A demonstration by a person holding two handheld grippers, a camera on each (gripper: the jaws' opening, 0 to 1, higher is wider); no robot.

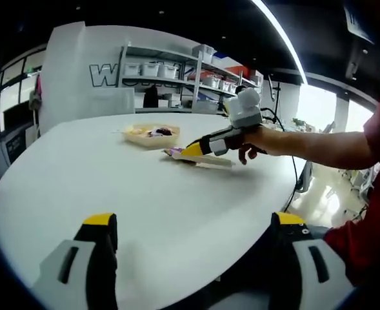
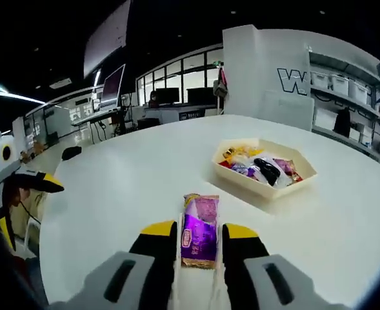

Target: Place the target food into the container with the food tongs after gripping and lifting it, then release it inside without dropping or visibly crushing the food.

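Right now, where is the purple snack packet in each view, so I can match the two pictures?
Left gripper view: the purple snack packet lies right of centre, at the right gripper's yellow tips, just in front of the tray.
Right gripper view: it lies low in the centre, between the fingers.
Shared landmark: the beige snack tray on the white table.

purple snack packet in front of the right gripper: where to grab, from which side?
Grip the purple snack packet across its narrow width, on its long edges near the middle. It lies flat, lengthwise between the right gripper jaws, so come straight in from the near end. Soft wrapper; squeeze lightly.
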